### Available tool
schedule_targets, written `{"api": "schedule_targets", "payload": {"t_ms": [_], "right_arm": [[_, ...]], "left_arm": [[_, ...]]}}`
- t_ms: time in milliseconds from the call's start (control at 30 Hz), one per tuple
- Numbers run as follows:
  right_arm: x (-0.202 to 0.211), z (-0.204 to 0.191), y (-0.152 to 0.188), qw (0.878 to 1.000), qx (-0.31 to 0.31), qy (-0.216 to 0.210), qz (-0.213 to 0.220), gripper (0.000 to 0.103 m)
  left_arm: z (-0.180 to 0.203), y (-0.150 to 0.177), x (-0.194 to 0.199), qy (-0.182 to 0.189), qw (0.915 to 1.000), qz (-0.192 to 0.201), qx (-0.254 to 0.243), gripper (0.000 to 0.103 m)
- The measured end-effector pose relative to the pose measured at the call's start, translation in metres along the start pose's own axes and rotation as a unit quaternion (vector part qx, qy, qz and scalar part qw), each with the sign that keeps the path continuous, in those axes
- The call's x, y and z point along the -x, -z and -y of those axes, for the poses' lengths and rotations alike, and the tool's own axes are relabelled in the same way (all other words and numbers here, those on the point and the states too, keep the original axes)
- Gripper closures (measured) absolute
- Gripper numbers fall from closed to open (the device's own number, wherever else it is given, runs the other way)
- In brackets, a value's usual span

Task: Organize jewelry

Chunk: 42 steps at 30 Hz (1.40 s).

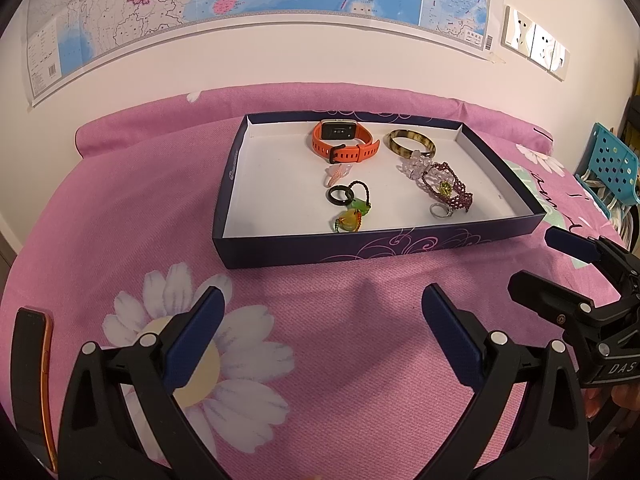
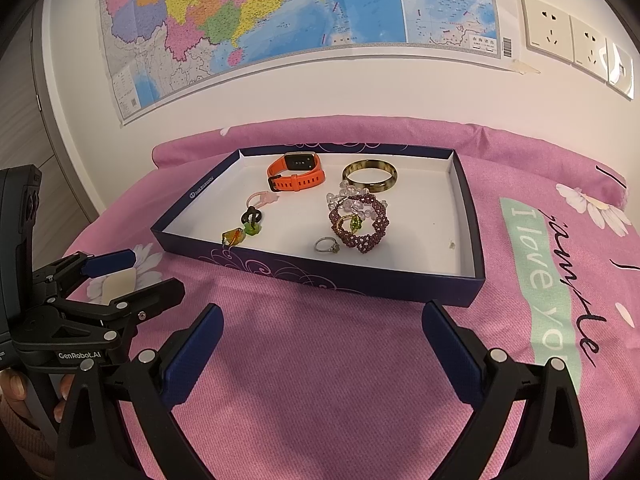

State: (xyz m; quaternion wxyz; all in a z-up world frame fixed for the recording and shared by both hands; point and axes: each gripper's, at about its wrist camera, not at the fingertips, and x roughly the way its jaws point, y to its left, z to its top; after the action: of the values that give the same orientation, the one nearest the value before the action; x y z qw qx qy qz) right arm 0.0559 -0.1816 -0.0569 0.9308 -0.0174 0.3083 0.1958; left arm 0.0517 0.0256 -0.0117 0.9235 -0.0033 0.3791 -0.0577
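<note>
We are holding our left gripper (image 1: pixel 322 312) and right gripper (image 2: pixel 322 330) wide apart, grabbing nothing, over the pink sheet (image 1: pixel 328 340), while the jewelry (orange watch (image 1: pixel 344 142), bangle (image 1: pixel 411 143), ring (image 2: pixel 327 245)) is lying inside the box (image 1: pixel 360 250).

Black phone-like slab with orange edge (image 1: pixel 32 380) cut off at left frame border. Small speck on white tray floor (image 2: pixel 452 245) too small to identify. Fine print on wall map (image 2: pixel 280 20) illegible.

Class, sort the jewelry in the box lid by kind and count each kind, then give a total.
Watches: 1, orange watch
Bracelets: 3, bangle, clear bead bracelet, purple beaded bracelet
Rings: 1, silver ring
Charms: 2, pink charm, green charm string
Total: 7
</note>
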Motion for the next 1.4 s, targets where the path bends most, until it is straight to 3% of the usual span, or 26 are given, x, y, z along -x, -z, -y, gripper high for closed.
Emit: {"api": "schedule_targets", "payload": {"t_ms": [1400], "right_arm": [[0.0032, 0.0006, 0.001, 1.0, 0.0, 0.001, 0.002, 0.007]], "left_arm": [[0.0017, -0.0021, 0.0018, -0.001, 1.0, 0.001, -0.003, 0.006]]}}
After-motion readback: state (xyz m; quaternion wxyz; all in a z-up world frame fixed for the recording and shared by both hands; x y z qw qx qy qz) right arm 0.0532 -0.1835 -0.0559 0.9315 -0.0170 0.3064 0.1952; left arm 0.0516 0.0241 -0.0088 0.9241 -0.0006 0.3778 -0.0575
